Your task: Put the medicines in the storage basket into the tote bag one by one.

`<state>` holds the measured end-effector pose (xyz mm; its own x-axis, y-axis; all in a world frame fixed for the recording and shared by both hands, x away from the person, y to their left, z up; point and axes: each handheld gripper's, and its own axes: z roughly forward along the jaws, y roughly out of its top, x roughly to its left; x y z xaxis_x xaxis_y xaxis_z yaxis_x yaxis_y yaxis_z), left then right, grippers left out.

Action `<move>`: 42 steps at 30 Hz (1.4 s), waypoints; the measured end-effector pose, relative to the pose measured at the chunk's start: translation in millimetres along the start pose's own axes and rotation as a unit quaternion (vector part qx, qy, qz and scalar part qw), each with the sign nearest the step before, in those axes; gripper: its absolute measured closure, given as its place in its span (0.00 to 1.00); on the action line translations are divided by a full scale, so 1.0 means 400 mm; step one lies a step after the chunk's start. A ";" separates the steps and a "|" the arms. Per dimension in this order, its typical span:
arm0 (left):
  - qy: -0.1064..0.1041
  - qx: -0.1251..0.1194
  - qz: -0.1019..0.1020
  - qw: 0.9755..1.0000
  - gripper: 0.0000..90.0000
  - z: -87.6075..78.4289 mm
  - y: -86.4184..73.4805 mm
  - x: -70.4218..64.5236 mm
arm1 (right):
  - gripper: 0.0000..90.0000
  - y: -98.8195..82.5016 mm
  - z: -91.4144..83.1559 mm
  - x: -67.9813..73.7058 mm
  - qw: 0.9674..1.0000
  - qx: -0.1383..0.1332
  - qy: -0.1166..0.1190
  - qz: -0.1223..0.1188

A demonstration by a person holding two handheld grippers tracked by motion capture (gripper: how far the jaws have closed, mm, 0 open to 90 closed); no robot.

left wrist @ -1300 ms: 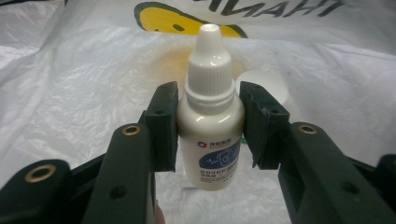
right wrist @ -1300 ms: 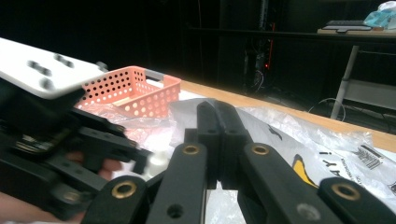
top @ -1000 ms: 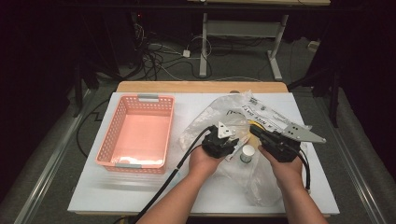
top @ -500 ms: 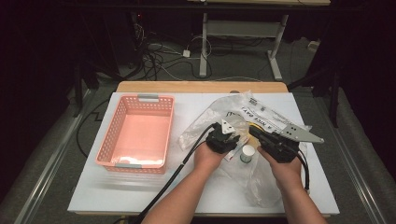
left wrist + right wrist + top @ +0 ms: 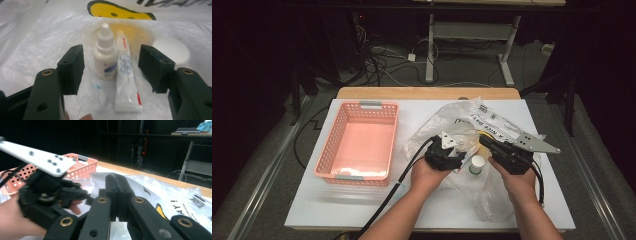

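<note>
Left gripper [image 5: 111, 72] stands wide, dropper bottle [image 5: 105, 56] and tube [image 5: 125, 75] between its jaws, ungrabbed; right gripper [image 5: 117, 195] is closed, empty; basket [image 5: 360, 142] looks empty.

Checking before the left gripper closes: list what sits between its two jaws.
In the left gripper view, the left gripper stands open around a white dropper bottle and, touching it, a white tube, both lying on the plastic bag.

A lab or recording studio: a white counter [image 5: 362, 210] stands amid dark surroundings hung with black curtains, loose cables [image 5: 382, 62] tangle on the grey floor behind it, and a metal-legged desk frame [image 5: 472, 37] stands beyond.
</note>
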<state>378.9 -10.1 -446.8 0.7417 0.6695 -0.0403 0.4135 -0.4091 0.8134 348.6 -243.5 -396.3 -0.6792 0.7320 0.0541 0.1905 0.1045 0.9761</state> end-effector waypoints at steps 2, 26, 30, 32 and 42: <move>-0.006 -0.002 0.001 1.000 0.41 -0.023 -0.021 -0.006 | 1.00 0.001 0.000 0.002 1.000 0.000 0.000 0.000; -0.026 0.115 0.006 0.993 0.14 -0.029 -0.144 -0.052 | 1.00 0.002 -0.003 0.003 1.000 0.002 -0.003 0.002; -0.037 0.096 0.019 0.995 0.42 -0.029 -0.143 -0.057 | 1.00 0.004 -0.002 0.000 1.000 0.001 -0.005 0.003; -0.042 0.092 0.030 0.994 0.61 -0.030 -0.144 -0.061 | 1.00 0.004 -0.001 -0.001 1.000 0.001 -0.004 0.000; -0.030 0.088 0.038 0.995 0.98 -0.031 -0.148 -0.068 | 1.00 -0.003 -0.001 0.001 1.000 0.008 -0.004 0.001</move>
<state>327.5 3.6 -486.5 0.8024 0.5963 -0.0216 0.4371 -0.5627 0.7017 347.9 -243.6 -397.6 -0.6727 0.7379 0.0547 0.2035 0.1136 0.9725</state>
